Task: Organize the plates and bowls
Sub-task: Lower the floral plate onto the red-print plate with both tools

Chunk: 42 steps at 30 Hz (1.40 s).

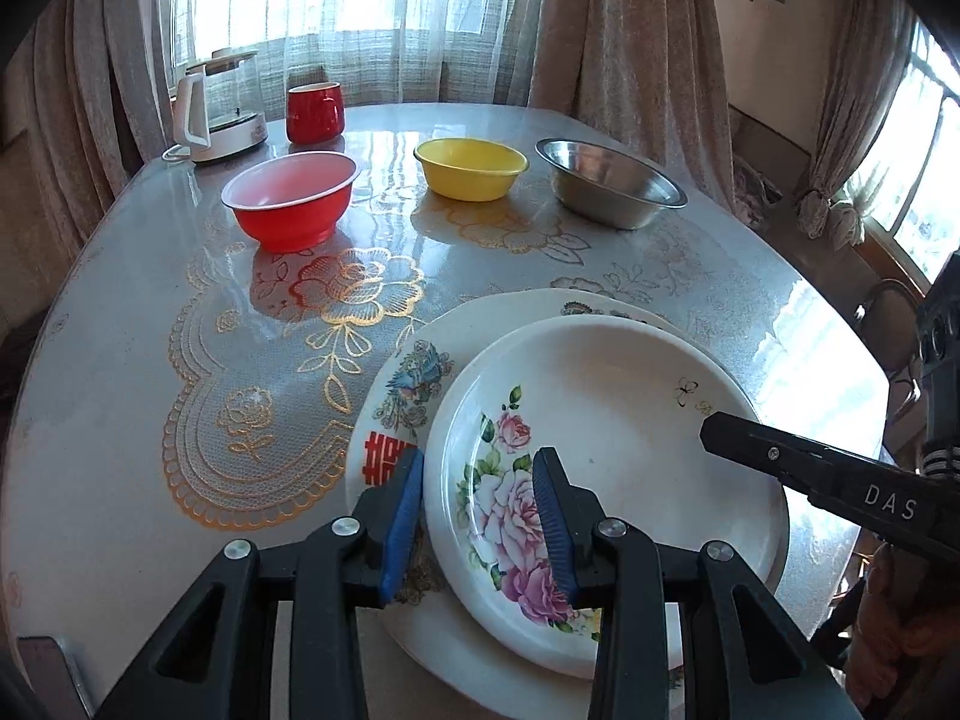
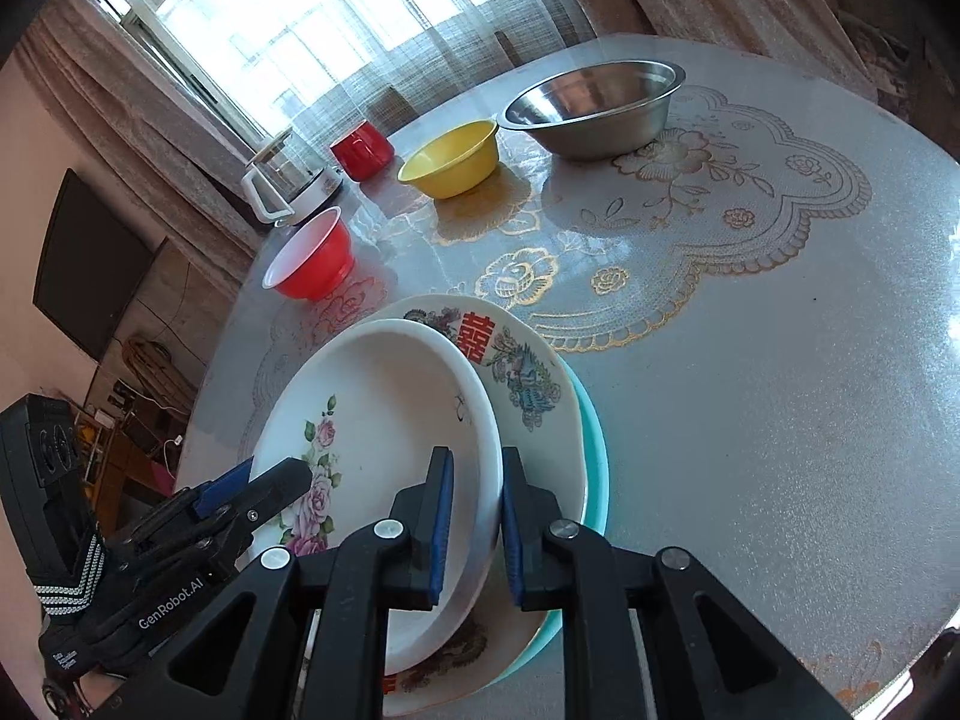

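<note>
A white deep plate with pink roses [image 1: 600,420] lies on top of a stack near the table's front. Under it is a larger plate with a red character and a bird [image 1: 414,384], and below that a teal plate [image 2: 597,450]. My left gripper [image 1: 478,480] straddles the rose plate's near-left rim. Its jaws stand wide, one pad outside and one over the roses, neither pressing. My right gripper [image 2: 476,480] straddles the opposite rim of the rose plate [image 2: 384,408]. Its pads sit close on either side, with the rim against the outer one and the grip slack.
A red bowl [image 1: 291,201], a yellow bowl [image 1: 471,168] and a steel bowl [image 1: 612,183] stand in a row at the back of the round table [image 1: 150,360]. A red mug [image 1: 315,111] and a white kettle [image 1: 219,105] sit behind them by the curtain.
</note>
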Tool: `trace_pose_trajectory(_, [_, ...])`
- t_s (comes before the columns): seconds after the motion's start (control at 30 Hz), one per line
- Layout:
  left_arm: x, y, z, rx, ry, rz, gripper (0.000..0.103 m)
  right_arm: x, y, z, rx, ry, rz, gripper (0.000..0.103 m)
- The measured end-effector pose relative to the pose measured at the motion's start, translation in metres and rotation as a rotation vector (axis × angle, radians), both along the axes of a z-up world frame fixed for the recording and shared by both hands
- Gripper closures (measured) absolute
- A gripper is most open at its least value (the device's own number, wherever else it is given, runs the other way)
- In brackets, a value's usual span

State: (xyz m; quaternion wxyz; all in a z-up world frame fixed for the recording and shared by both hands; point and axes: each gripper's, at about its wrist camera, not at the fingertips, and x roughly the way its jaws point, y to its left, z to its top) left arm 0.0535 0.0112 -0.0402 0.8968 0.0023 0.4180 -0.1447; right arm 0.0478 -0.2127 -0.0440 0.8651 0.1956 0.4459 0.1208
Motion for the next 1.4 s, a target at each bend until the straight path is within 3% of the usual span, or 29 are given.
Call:
trace_pose_trajectory(0.2, [-0.003,-0.002,0.003,0.013,-0.021,-0.018,0.065,0.000,0.011,0.006,-0.095,-0.005,0.014,0.080])
trace_pose_trajectory(0.47, [-0.005,0.003,0.002,0.006,-0.027,0.001,0.065,-0.002,0.013,0.010,-0.129,-0.002,0.012,0.079])
trace_pose_trajectory(0.6, [-0.005,0.009,0.000,-0.016,-0.015,0.017,0.065,-0.009,0.021,0.020,-0.285,-0.060,0.006,0.077])
trace_pose_trajectory(0.9, [-0.011,0.017,0.005,-0.063,-0.048,0.041,0.064,-0.014,0.013,0.015,-0.169,-0.051,0.010,0.077])
trace_pose_trajectory(1.07, [-0.011,0.021,0.008,-0.125,-0.046,0.053,0.049,-0.016,0.010,0.014,-0.145,-0.059,-0.008,0.077])
trace_pose_trajectory(1.4, [-0.011,0.020,0.019,-0.165,-0.059,0.075,0.026,-0.023,-0.010,0.024,-0.039,-0.128,-0.067,0.074])
